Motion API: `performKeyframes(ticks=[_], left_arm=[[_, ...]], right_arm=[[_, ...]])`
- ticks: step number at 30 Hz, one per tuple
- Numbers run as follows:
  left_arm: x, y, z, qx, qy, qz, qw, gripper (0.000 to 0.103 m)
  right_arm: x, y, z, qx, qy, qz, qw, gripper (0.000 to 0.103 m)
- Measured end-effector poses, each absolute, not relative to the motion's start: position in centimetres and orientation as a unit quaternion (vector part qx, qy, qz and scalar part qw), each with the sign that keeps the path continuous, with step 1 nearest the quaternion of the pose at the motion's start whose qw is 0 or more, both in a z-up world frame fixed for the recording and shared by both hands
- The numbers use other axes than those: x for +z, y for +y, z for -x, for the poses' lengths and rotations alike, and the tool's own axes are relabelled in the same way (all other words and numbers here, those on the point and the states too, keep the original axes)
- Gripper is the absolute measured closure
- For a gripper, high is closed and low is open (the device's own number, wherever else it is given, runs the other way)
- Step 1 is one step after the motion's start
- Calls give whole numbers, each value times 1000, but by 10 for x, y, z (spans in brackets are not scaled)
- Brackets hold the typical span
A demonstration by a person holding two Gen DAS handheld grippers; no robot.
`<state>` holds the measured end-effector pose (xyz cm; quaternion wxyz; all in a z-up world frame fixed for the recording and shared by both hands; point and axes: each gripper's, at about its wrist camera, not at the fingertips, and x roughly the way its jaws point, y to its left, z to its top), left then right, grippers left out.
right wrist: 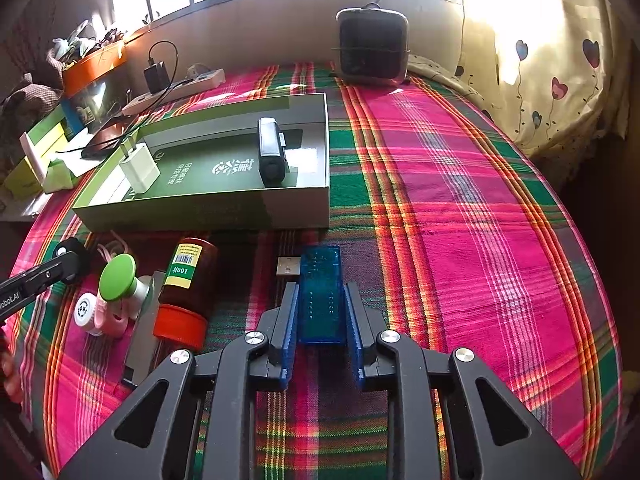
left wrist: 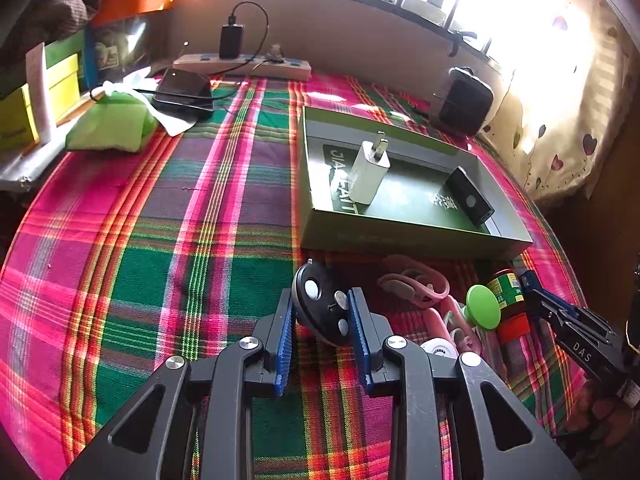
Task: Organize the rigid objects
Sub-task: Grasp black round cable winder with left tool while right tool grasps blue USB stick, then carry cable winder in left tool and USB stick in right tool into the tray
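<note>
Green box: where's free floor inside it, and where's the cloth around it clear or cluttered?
Inside the green box, the floor between the white charger and the black device is bare. The plaid cloth right of the box is open up to the black speaker. Crowded: the strip before the box's front wall, around the brown bottle and green-capped item.

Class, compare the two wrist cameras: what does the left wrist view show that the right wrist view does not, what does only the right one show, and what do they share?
Only the left wrist view shows the left gripper shut on a round black gadget seen close up.

Only the right wrist view shows the right gripper shut on a blue USB stick.

Both show the green box holding a white charger and a black device, plus the brown bottle.
</note>
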<state>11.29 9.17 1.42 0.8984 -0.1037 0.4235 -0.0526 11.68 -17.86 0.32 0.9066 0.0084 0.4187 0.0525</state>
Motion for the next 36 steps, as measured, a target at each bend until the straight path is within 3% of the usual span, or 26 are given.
performKeyframes(ticks=[36], left_arm=[[65, 68, -135, -90, 376, 86, 918, 78]], right_arm=[[50, -164, -134, 108, 369, -3, 923, 80]])
